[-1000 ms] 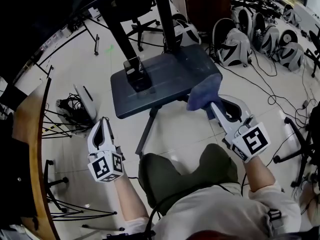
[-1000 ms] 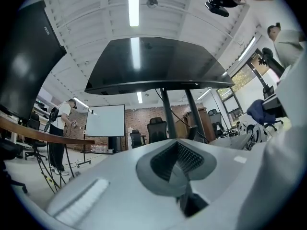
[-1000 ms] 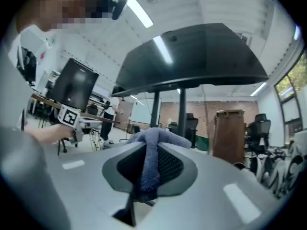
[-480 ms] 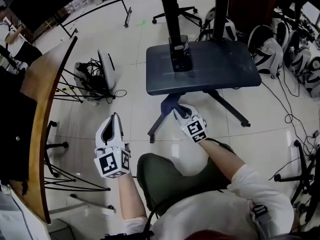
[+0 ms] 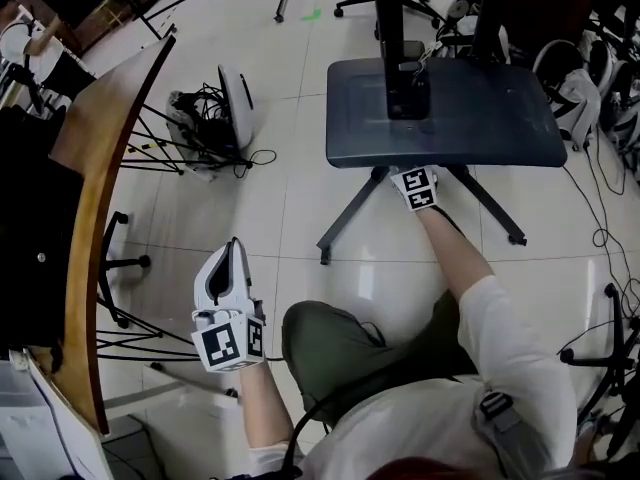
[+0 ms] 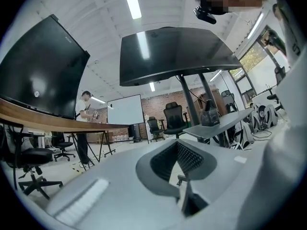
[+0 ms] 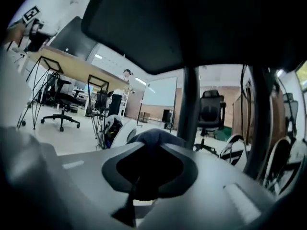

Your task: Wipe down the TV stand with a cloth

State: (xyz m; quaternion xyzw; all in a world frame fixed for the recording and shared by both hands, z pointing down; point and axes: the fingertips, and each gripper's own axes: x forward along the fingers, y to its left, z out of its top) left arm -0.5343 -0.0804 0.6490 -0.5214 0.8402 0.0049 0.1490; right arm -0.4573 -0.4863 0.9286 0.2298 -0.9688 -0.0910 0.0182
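Note:
The TV stand's dark grey base platform (image 5: pixel 470 118) stands on black legs (image 5: pixel 345 223), with its post (image 5: pixel 388 28) rising at the back. My right gripper (image 5: pixel 408 173) reaches under the platform's front edge, so only its marker cube shows in the head view. In the right gripper view that gripper (image 7: pixel 152 145) is shut on a blue cloth (image 7: pixel 153 137), with the platform's dark underside (image 7: pixel 192 28) just above. My left gripper (image 5: pixel 232 258) hangs over the floor by my left knee; in its own view the left gripper (image 6: pixel 178 147) is shut and empty.
A curved wooden desk (image 5: pixel 95 178) runs along the left. A white device with tangled cables (image 5: pixel 225 103) lies on the floor beyond it. Chair bases and black-and-white gear (image 5: pixel 600 78) crowd the right side. A person (image 6: pixel 84 123) stands far off.
My right gripper has carried the cloth from the platform's near right corner down and under its front edge. The left gripper has stayed put; the head view has swung left.

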